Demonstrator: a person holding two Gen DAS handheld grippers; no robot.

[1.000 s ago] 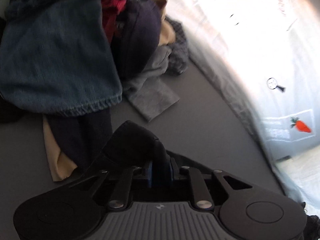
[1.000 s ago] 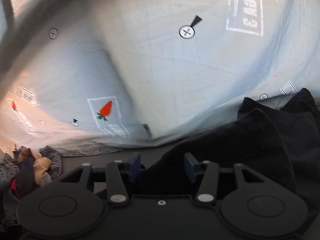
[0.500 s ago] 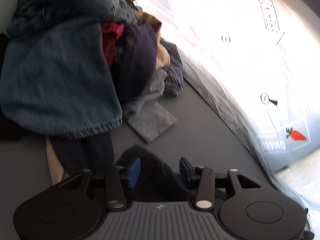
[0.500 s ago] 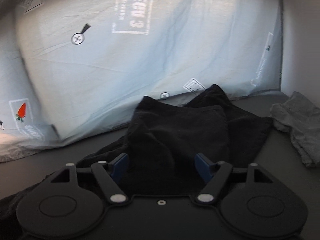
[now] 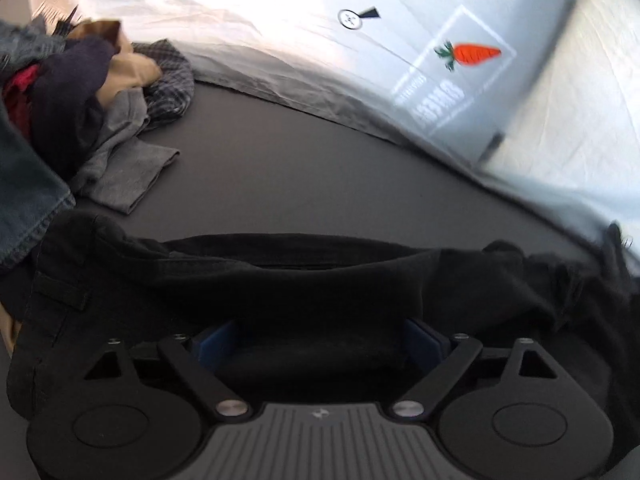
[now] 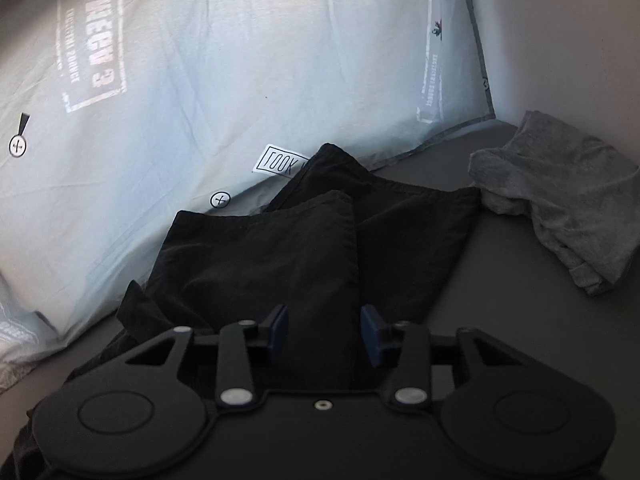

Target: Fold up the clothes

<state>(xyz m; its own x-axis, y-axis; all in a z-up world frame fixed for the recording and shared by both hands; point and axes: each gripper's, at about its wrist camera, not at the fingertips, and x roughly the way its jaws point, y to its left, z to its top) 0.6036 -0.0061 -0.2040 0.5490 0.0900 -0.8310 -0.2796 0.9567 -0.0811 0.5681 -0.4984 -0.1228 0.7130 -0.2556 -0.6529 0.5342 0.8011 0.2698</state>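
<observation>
Both views have swung since the earlier frame: the clothes pile (image 5: 80, 92) now sits far left. The left gripper (image 5: 320, 340) has just been opening, its jaws wide apart over the black trousers (image 5: 280, 280), not pressing them. The right gripper (image 6: 323, 326) has just been closing; its jaws stand partly apart, fabric between them, on the grey bed (image 6: 500, 320) beside a grey garment (image 6: 560, 200).

Ahead of the fingers, a pale printed sheet (image 5: 400, 92) with a carrot print (image 5: 468, 54) rises behind the dark grey bed surface (image 5: 300, 176); a bare wall (image 6: 560, 40) stands far right.
</observation>
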